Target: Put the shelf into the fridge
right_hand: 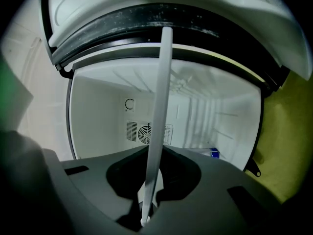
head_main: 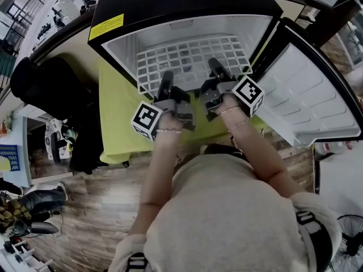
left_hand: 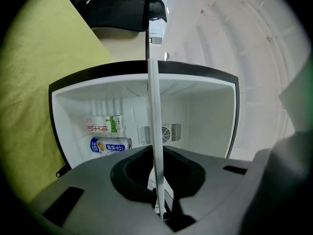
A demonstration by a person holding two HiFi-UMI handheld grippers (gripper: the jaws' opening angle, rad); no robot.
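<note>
A white wire shelf lies flat in the mouth of the small black fridge, whose door stands open to the right. My left gripper is shut on the shelf's near edge, left of the middle. My right gripper is shut on the same edge further right. In the left gripper view the shelf shows edge-on as a thin white strip pinched in the left gripper. It looks the same in the right gripper view, the shelf clamped in the right gripper.
Inside the fridge a milk carton and a can lie against one side wall, beside a fan grille on the back wall. The fridge rests on a yellow-green cloth. A black chair stands at the left.
</note>
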